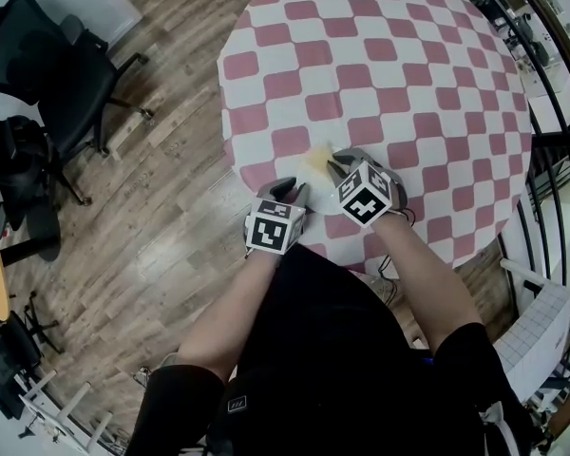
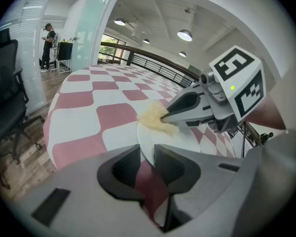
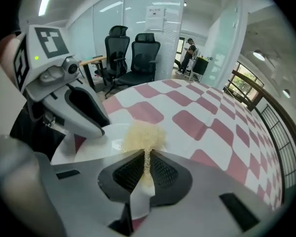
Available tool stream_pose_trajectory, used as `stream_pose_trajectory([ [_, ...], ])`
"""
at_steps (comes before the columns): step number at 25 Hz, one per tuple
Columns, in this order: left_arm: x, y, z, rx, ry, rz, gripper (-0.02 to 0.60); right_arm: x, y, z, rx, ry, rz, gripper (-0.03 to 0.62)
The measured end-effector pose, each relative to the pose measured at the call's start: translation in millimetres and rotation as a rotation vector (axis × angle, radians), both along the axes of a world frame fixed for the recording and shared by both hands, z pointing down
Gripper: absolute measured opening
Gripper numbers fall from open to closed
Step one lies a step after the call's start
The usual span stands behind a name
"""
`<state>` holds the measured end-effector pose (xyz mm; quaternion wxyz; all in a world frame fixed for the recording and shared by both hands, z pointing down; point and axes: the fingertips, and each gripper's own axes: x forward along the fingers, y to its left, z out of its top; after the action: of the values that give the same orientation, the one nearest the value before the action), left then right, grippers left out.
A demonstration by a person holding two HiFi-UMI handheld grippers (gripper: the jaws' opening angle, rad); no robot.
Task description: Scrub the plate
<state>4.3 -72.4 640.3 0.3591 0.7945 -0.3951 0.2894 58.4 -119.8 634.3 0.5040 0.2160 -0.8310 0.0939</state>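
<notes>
Plate (image 2: pixel 164 138): near edge of tabletop (image 1: pixel 389 65), rim clamped by left gripper (image 2: pixel 143 154) fingers.
Scrubber (image 3: pixel 144 136): pinched in right gripper (image 3: pixel 145 158), touching plate.
Progress: scrubbing likely under way; end not evident.

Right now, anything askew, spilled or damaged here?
Nothing stands out. Left tongs are shut on the rim of the white plate, and right tongs pinch the yellow scrubber at the plate's surface. No spill or damage shows on the checked tablecloth.
</notes>
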Motion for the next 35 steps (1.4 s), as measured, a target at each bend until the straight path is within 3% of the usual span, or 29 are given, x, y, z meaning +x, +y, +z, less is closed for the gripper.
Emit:
stream_pose_trajectory([
  [7, -0.8, 1.0, -0.6, -0.001, 0.009, 0.004, 0.092, 53.6, 10.1, -7.8, 0.03, 0.033, 0.09, 0.041],
  [12, -0.6, -2.0, 0.4, 0.0, 0.008, 0.001, 0.092, 100.3, 10.6, -8.8, 0.05, 0.071, 0.226, 0.041],
  [15, 0.4, 0.7, 0.9, -0.013, 0.025, -0.012, 0.091, 104.4, 16.5, -27.2, 0.044, -0.065, 0.294, 0.041],
  [18, 0.6, 0.9, 0.7, -0.016, 0.051, -0.023, 0.091, 60.9, 47.3, -40.0, -0.007, -0.179, 0.174, 0.041],
  [21, 2.8, -1.9, -1.1, -0.01, 0.074, -0.035, 0.091, 11.0, 79.6, -27.4, -0.062, -0.18, 0.016, 0.041],
  [25, -0.5, -2.1, -2.3, -0.01, 0.098, -0.06, 0.089, -19.1, 84.4, -7.2, -0.093, -0.132, 0.001, 0.041],
  [31, 0.0, -3.0, -2.2, 0.031, 0.061, -0.032, 0.084, -9.7, 84.7, 0.8, -0.075, -0.061, -0.077, 0.041],
  [35, 2.8, -0.9, -2.5, 0.039, 0.034, -0.022, 0.084, 24.6, 70.6, 1.5, -0.053, -0.019, -0.035, 0.041],
])
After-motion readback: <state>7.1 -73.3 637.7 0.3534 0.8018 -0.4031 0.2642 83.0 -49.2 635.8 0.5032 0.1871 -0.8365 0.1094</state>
